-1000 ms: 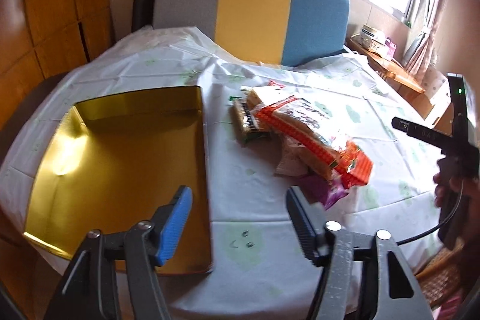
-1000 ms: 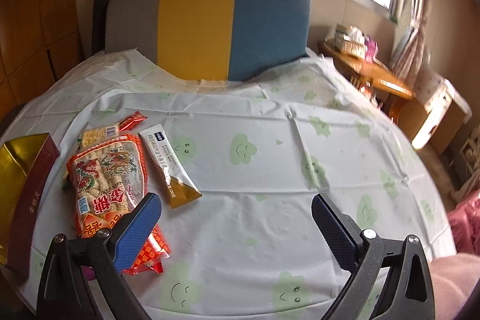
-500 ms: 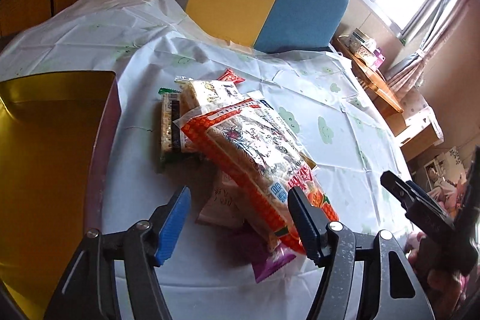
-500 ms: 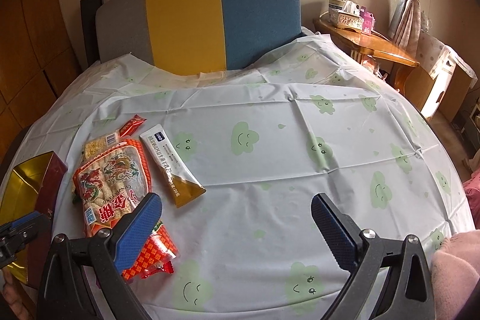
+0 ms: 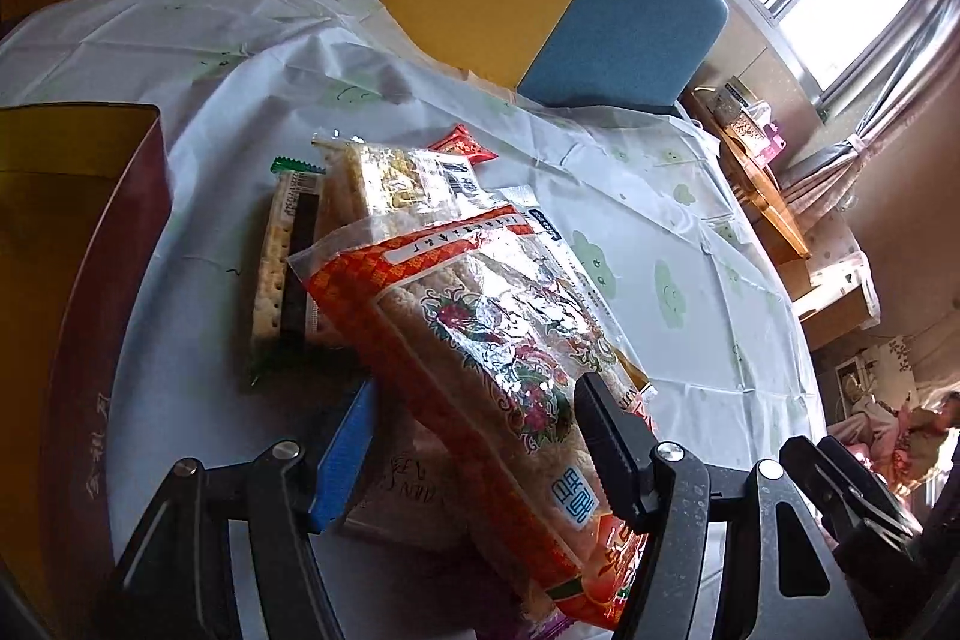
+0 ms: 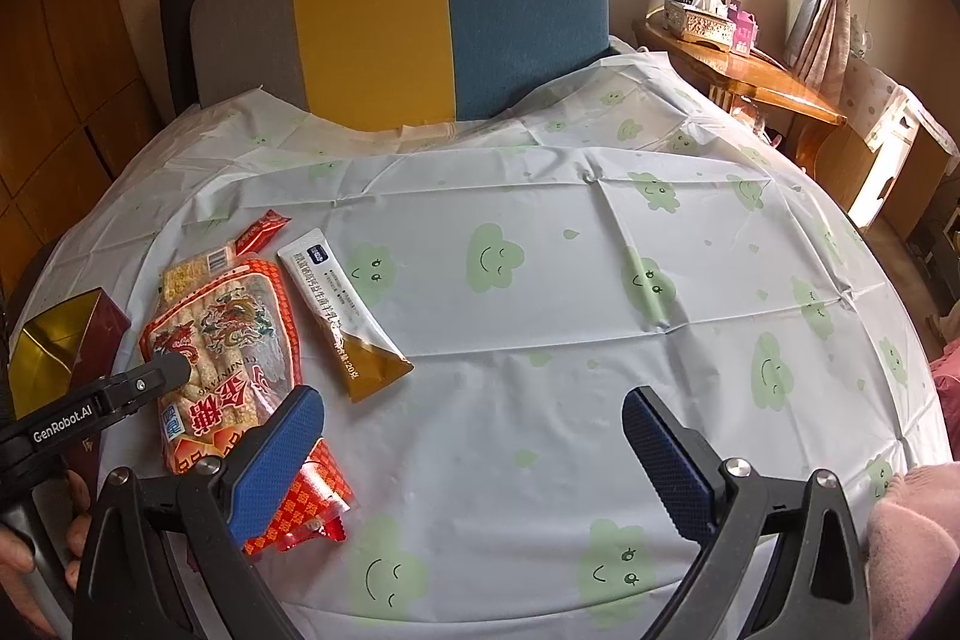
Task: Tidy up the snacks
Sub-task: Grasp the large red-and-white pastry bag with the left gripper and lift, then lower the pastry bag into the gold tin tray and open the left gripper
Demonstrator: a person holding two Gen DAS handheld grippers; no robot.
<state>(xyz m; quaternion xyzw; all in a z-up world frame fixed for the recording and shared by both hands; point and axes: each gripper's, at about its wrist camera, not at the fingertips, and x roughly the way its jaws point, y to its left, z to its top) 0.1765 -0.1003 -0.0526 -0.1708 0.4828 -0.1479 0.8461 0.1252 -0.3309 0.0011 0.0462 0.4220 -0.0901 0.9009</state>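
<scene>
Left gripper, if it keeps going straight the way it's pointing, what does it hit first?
Most likely the orange snack bag. The left gripper has open jaws on either side of the bag's near end, which lies on top of the snack pile. Whether the pads already touch it is unclear.

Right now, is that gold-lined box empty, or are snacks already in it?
Cannot tell fully. The part of the gold-lined box that shows is bare gold; the snacks, like the orange rice-cracker bag, lie outside on the tablecloth.
</scene>
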